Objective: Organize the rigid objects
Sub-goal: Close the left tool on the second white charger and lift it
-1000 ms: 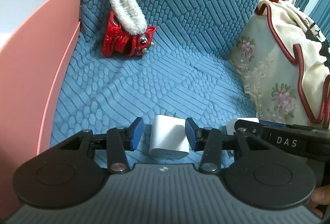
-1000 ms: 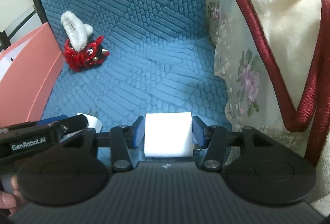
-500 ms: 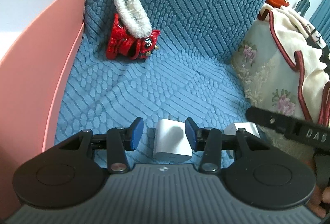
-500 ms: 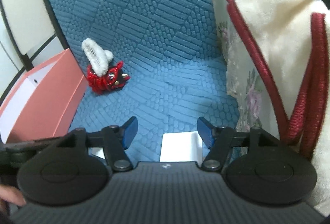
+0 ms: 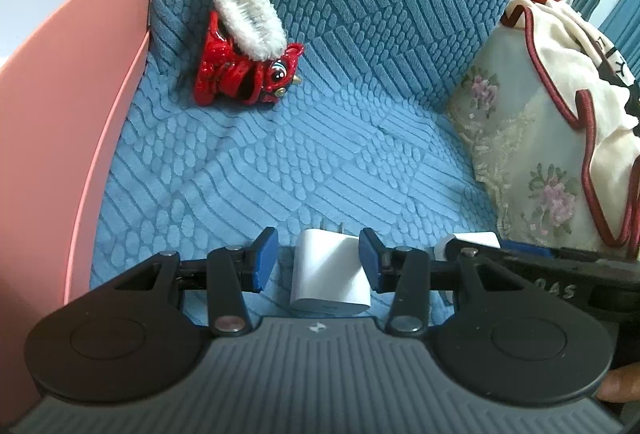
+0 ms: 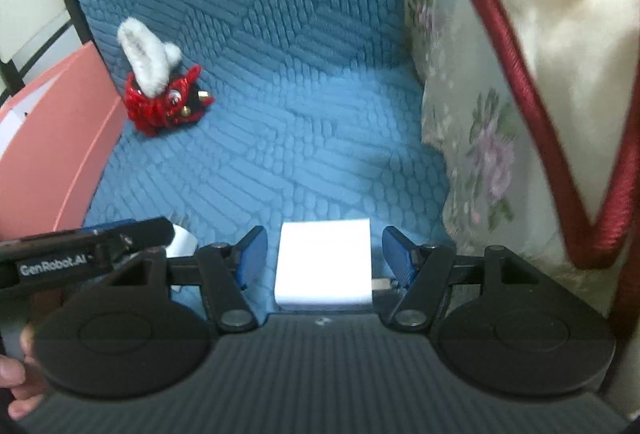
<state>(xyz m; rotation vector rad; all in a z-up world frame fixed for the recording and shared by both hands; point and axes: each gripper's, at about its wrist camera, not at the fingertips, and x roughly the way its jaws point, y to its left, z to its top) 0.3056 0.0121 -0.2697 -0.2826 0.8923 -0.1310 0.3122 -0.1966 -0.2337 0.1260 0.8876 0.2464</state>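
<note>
A white charger (image 5: pixel 330 276) is seen low at frame centre on the blue seat (image 5: pixel 320 162), between the spread fingers of the left gripper (image 5: pixel 318 261), untouched. A white block (image 6: pixel 325 266) is likewise framed by the spread right gripper (image 6: pixel 323 254). A red clip (image 5: pixel 244 74) is noted upper left, beside a pink box (image 5: pixel 60 106).

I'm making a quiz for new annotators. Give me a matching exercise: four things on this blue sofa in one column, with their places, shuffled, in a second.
1. white charger plug
2. white rectangular block
3. red lion toy
4. pink box

a. against the sofa backrest
b. between the open left tongs
c. at the sofa's left edge
d. between the open right tongs

Pairs: 1-b, 2-d, 3-a, 4-c
</note>
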